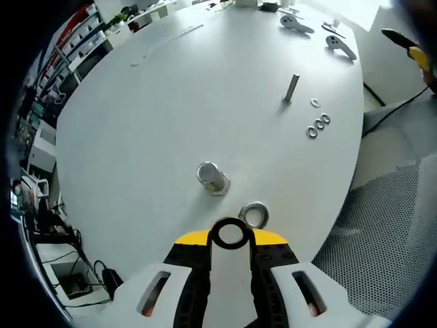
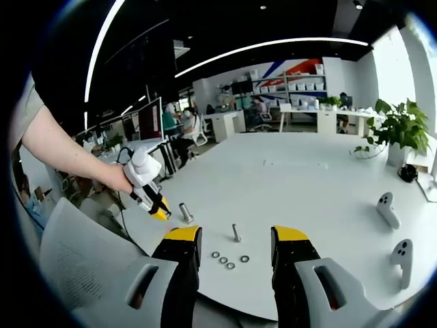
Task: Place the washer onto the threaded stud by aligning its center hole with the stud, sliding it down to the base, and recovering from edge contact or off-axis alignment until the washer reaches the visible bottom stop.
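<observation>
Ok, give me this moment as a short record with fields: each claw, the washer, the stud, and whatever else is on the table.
left claw: shut on washer, above table edge
washer: held, not yet on a stud
near stud: upright, bare, just beyond the held washer
loose washer: flat on table beside the left claw tips
far stud: upright, spare washers beside it
right claw: open, holding nothing
table: white

The right gripper (image 2: 232, 247) hangs agape over the white worktop (image 2: 307, 178), framing a thin upright metal stud (image 2: 236, 233) and four small silver washers (image 2: 229, 260).

Two white controllers (image 2: 395, 232) lie on the white table (image 2: 300, 171) near a potted plant (image 2: 401, 130).
</observation>
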A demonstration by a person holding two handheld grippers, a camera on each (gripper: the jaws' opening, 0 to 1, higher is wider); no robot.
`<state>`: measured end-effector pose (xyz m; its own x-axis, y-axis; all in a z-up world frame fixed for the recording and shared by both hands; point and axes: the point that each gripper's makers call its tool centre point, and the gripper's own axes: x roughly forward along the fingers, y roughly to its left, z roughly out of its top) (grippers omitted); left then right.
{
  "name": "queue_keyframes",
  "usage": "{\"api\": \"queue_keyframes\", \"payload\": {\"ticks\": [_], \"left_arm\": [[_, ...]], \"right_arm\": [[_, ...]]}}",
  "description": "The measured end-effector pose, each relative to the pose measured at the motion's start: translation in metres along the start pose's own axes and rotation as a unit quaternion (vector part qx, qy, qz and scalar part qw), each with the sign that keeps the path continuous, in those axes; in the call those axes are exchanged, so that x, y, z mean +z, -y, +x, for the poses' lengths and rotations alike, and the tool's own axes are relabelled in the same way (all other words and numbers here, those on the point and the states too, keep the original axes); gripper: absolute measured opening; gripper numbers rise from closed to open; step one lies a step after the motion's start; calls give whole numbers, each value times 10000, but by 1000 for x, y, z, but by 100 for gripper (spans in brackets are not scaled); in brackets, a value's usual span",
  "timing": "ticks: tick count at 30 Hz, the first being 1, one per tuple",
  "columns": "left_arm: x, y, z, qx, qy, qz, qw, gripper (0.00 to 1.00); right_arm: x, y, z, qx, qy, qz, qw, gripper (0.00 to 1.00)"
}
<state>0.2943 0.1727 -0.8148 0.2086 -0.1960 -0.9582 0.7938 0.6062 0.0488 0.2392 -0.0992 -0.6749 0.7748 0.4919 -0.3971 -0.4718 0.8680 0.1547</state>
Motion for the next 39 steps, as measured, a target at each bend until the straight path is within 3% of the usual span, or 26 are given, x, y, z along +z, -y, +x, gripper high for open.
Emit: {"api": "queue_keyframes", "payload": {"ticks": [7, 16, 39], "left_arm": [[20, -5, -14, 9, 235, 31, 9997, 19], [39, -12, -21, 34, 272, 230, 9994, 19], [49, -17, 1, -64, 42, 385, 9992, 19]], "right_arm": [[0, 0, 0, 1, -6, 20, 10000, 42], [0, 0, -1, -1, 4, 27, 10000, 42], [0, 2, 0, -29, 20, 56, 10000, 42]]}}
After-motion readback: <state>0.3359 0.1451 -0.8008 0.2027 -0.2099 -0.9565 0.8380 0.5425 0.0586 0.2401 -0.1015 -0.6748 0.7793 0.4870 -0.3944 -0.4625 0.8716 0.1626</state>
